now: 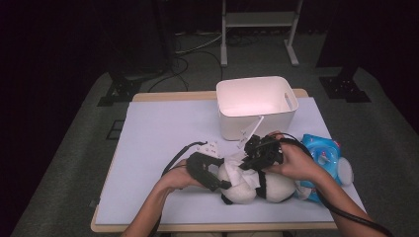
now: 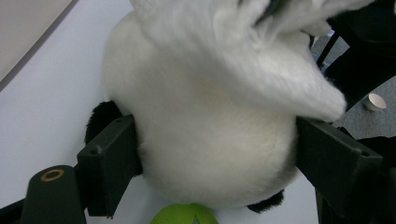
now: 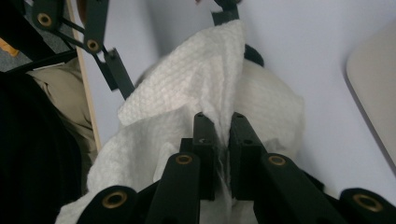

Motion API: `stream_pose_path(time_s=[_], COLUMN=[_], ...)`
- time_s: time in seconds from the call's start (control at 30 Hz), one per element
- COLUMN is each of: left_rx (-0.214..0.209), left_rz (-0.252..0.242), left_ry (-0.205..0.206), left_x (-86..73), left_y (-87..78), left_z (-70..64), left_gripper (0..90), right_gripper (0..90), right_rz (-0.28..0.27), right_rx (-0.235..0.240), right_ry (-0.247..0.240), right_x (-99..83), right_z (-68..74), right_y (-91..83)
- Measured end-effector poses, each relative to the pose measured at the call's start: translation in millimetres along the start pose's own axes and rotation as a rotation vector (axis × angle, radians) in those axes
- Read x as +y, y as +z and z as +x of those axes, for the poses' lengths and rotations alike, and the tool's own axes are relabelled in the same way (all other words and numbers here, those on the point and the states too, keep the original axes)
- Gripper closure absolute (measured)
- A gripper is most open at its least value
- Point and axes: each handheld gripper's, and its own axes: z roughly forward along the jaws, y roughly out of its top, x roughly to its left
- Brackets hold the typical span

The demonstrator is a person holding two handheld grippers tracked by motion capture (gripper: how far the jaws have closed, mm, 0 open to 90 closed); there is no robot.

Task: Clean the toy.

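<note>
Panda plush (image 1: 247, 185) near table (image 1: 148, 148) front edge; left tool (image 1: 222, 183) clamping it.

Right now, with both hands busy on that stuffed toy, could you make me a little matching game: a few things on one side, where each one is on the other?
Things:
1. plush panda
2. white cloth
3. white bin
4. blue packet

Places:
A. pinched in the right gripper, draped over the toy
B. at the table's far edge, open top
C. between the left gripper jaws
D. on the table, at the person's right

Pairs: 1-C, 2-A, 3-B, 4-D
</note>
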Motion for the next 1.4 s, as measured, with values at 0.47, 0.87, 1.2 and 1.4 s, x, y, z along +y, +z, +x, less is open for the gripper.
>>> stream_pose_path(time_s=[0.47,0.87,1.2,1.4], left_rx=[0.007,0.012,0.014,0.025], left_rz=[0.003,0.001,0.013,0.014], left_ry=[0.014,0.011,0.016,0.009], left_x=[0.9,0.9,2.3,2.9], left_y=[0.0,-0.2,-2.8,-8.8], left_z=[-1.5,-1.0,-0.5,0.7], left_gripper=[16.5,16.4,16.2,15.5], right_gripper=[81.5,81.2,81.4,82.4], right_rz=[-0.006,-0.072,-0.089,-0.120], right_rx=[-0.059,-0.097,-0.092,-0.072], right_ry=[0.081,0.175,0.254,0.242], right_x=[-38.2,-88.4,-124.0,-121.3], right_z=[-13.7,-19.1,-23.8,-20.9], right_y=[-31.6,-61.4,-63.6,-57.4])
